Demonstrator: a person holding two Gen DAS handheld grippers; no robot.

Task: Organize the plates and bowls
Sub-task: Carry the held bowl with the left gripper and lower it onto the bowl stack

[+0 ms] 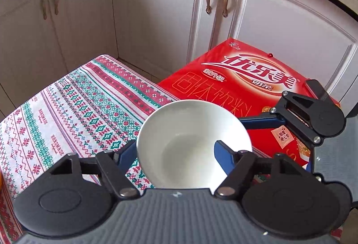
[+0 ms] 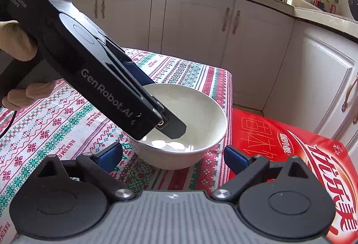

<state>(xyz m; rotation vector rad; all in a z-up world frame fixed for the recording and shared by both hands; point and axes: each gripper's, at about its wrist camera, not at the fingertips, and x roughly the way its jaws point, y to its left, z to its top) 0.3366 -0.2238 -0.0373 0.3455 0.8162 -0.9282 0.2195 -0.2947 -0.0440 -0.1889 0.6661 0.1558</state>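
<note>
Little sorting shows as done: only 1 white bowl (image 1: 190,127) is in view, with no plates and no stack to join it (the rest may lie outside both views). It sits on the patterned tablecloth (image 1: 78,98), at the cloth's edge, and beyond that edge lies a red box (image 1: 246,78). My reading is that the work is at an early pick-up step, with lifting and placing the bowl yet to come.

The left gripper (image 1: 174,147) points steeply down at the bowl, its jaws partly apart and straddling the near wall. Its left finger (image 1: 125,154) stays outside the rim, while its right finger (image 1: 223,152) dips into the hollow. Bare white bowl shows between that inner finger and the wall, so the pads do not look pressed on it.

The right gripper (image 2: 173,150) has its jaws wide apart and holds nothing. The bowl sits just ahead of them, its base in line with the gap, the cloth to the left of the jaws and the box to their right. In the left wrist view, 1 of its fingers reaches close to the bowl's right rim; I cannot tell whether it touches.
</note>
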